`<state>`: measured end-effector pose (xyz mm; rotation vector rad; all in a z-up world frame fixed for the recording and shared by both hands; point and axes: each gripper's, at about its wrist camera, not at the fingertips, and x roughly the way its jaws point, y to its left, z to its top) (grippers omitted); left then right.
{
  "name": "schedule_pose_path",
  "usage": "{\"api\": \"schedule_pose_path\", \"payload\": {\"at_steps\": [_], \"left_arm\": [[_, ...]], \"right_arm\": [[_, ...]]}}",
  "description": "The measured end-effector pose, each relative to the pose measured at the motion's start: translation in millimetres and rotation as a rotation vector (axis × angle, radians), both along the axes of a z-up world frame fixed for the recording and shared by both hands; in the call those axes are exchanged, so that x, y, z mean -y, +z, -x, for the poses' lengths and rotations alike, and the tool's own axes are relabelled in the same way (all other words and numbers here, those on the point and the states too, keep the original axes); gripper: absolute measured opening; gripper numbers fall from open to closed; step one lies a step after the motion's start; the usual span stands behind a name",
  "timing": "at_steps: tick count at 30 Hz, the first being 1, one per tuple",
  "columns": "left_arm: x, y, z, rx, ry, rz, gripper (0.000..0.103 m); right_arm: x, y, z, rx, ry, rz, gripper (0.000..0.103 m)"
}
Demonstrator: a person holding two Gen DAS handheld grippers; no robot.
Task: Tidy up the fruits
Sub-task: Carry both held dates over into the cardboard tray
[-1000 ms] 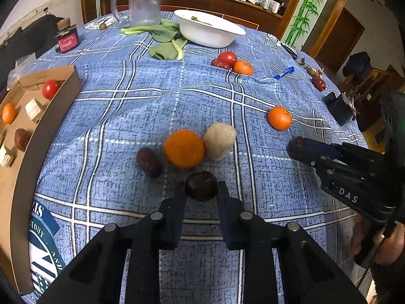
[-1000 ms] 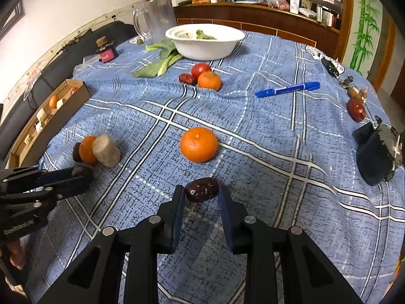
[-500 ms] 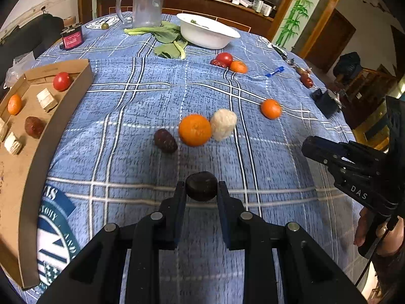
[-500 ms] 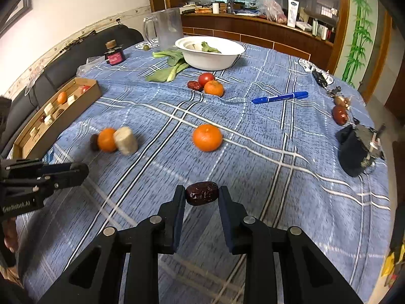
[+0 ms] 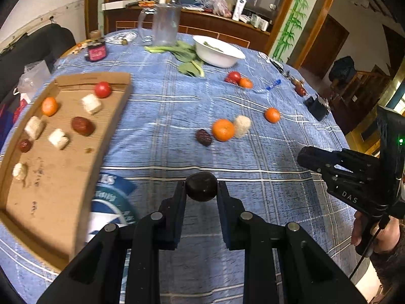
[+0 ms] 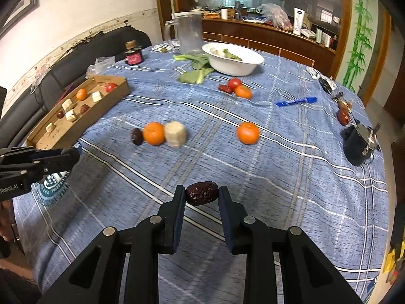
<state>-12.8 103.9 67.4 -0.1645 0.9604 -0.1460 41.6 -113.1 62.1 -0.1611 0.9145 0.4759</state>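
While both angle downward over the table, left tool (image 5: 201,190) clamping dark round fruit (image 5: 201,186), right tool (image 6: 202,193) pinching wrinkled date (image 6: 202,193).

The left tool (image 5: 201,191) points steeply down, its two fingers clamped on a dark round fruit (image 5: 201,186) held clear above the tabletop. The right tool (image 6: 202,194) tilts down likewise, its fingers pinching a wrinkled date (image 6: 202,193) by its ends. Each tool shows at the side of the other's view, with a hand (image 5: 364,233) gripping the right one's handle.
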Motion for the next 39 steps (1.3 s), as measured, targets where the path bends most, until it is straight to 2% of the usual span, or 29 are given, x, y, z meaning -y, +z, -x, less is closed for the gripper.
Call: {"api": "schedule_pose_path", "payload": {"at_steps": [8,20,29,39], "left_arm": [[-48.1,18.0,17.4,0.037,0.065,0.008,0.023],[-129.9,25.3,35.4,0.057,0.213,0.006,0.024],[-183.4,14.8,43.9,0.038,0.312,-0.005,0.024],[-228.9,-14.8,43.1,-0.012,0.385,-0.003,0.024]], "right_arm": [[-54.6,11.5,4.3,0.015,0.067,-0.015,0.029],[-156.5,28.1,3.9,0.047,0.231,-0.029,0.029],[-230.4,29.4,-0.4,0.043,0.348,-0.044,0.029],[-294.1,3.6,-12.2,-0.011,0.411,-0.034,0.029]]}}
